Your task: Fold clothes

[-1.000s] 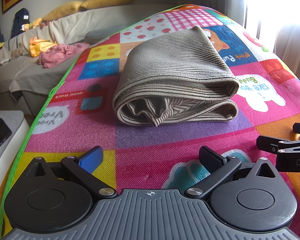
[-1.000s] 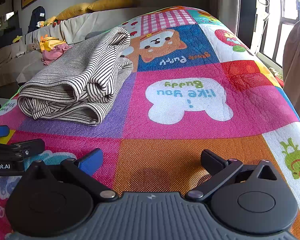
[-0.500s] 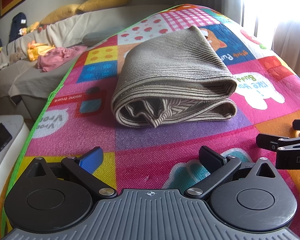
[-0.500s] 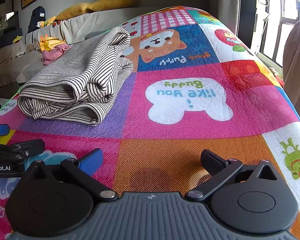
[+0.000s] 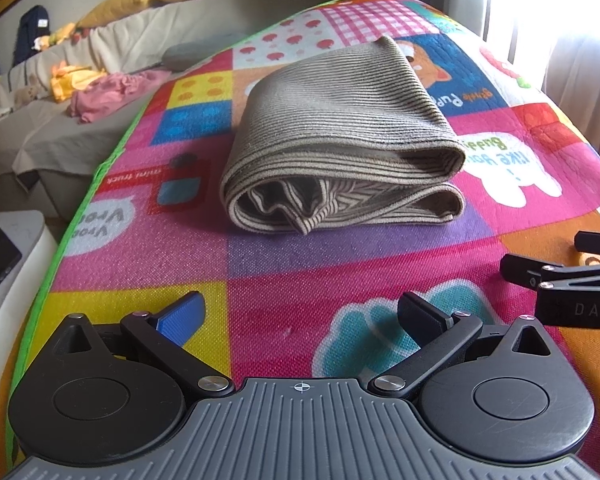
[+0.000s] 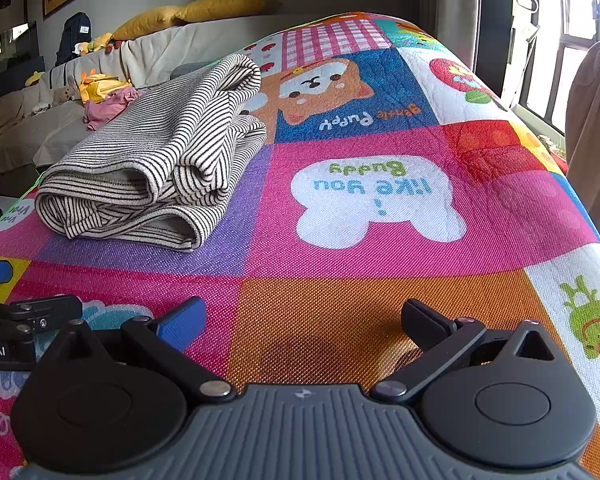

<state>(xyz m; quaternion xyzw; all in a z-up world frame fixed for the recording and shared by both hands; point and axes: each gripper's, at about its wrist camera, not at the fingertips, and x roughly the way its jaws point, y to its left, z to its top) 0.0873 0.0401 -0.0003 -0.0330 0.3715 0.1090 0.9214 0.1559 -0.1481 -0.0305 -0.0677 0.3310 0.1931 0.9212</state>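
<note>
left wrist – low, faces forward over mat (image 5: 340, 272) | right wrist – same, beside | shared: striped garment (image 5: 340, 148)

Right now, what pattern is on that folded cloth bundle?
Thin black-and-cream stripes on the folded cloth bundle; right wrist view.

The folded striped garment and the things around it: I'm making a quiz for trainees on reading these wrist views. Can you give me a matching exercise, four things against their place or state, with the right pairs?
Things:
1. striped garment
2. left gripper
3. pink clothing
4. yellow cushions

Places or states:
A. lying in a heap on the covered sofa
B. folded into a bundle on the patchwork mat
C. propped along the top of the sofa, by the wall
D. open, holding nothing, low over the mat

Pairs: 1-B, 2-D, 3-A, 4-C
</note>
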